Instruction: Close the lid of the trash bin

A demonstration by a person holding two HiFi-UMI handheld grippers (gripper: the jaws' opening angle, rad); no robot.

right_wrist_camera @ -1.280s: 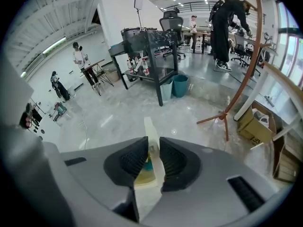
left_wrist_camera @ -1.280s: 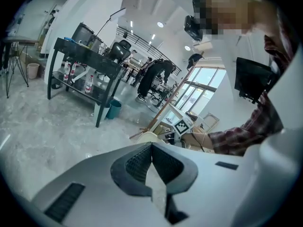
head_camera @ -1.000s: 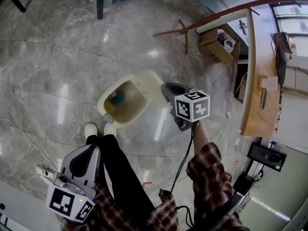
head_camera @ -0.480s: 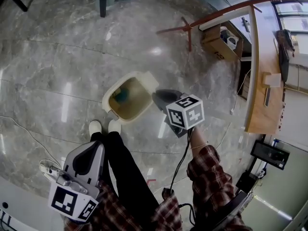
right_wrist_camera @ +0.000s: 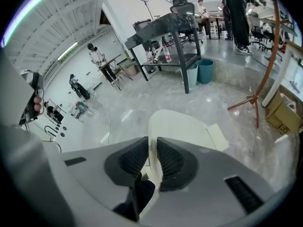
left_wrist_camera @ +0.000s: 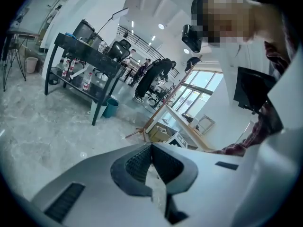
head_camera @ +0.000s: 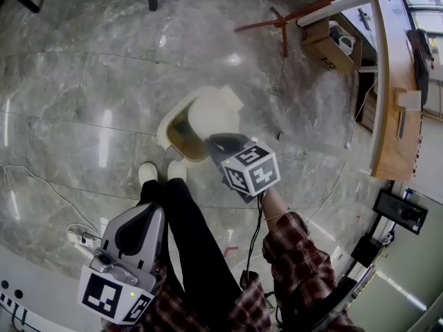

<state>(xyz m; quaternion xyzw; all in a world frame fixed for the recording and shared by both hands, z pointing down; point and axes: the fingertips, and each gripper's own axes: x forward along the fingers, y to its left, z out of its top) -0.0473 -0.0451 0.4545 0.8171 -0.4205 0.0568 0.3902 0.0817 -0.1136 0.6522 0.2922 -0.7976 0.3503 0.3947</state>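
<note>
The cream trash bin stands on the marble floor just ahead of the person's feet. Its lid is tilted partway down over the opening, and a strip of the dark inside still shows at the left. My right gripper is at the lid's near edge. In the right gripper view the lid runs between the pads, with the right gripper shut on its edge. My left gripper hangs low beside the person's leg, far from the bin. In the left gripper view the left gripper is shut with nothing in it.
The person's white shoes stand right by the bin's front. A thin cable lies on the floor at the left. A wooden counter, a cardboard box and a wooden stand are at the right. A black desk stands further off.
The lid has swung from upright at the back down over most of the opening. My right gripper came with it, towards the bin's front. The left gripper stayed low.
</note>
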